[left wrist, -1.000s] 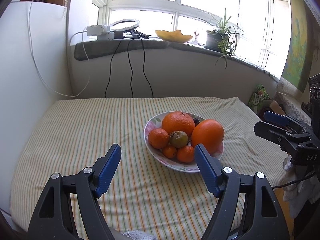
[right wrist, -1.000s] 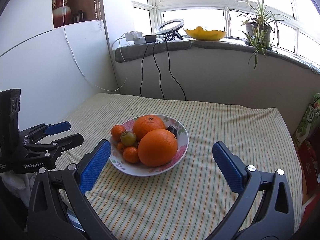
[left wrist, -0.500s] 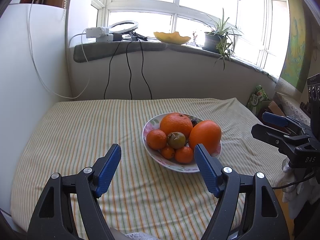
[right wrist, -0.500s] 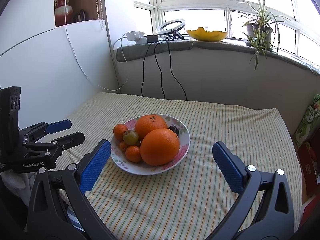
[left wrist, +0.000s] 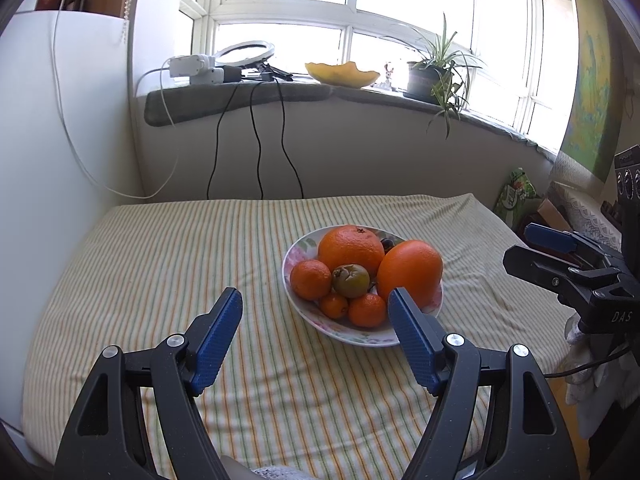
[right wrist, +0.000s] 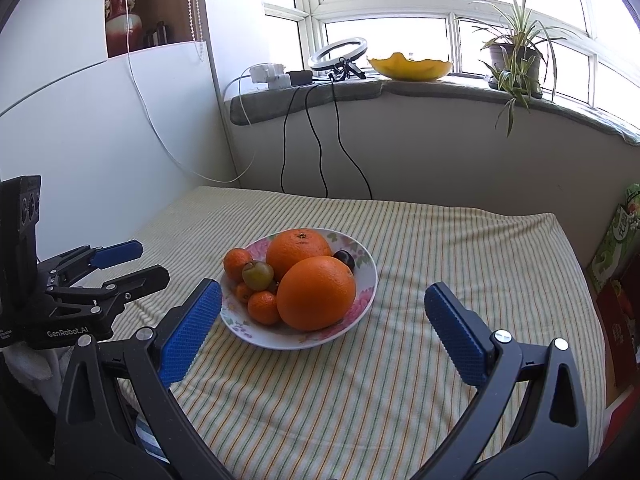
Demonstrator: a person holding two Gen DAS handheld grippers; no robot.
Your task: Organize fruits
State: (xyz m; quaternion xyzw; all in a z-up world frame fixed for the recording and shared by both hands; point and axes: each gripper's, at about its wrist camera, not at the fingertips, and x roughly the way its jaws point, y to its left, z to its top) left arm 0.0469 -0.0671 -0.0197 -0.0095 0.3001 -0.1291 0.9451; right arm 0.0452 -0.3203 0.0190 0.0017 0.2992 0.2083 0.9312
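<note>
Fruit fills a floral plate (left wrist: pixel 362 338) resting on the striped cloth of the surface (left wrist: pixel 160 264): two big oranges (right wrist: pixel 316 298), three small mandarins (left wrist: pixel 311 279), a greenish-brown fruit (left wrist: pixel 351 280) in the middle, and a dark plum (right wrist: pixel 344 259) at the plate's far side. Left gripper (left wrist: pixel 315 322) hovers with jaws wide apart and empty, the plate just ahead of its right-hand finger, which overlaps the plate's near rim in view. Right gripper (right wrist: pixel 322 312) is likewise spread open holding nothing, with the plate ahead and between its fingers, closer to the left-hand one.
</note>
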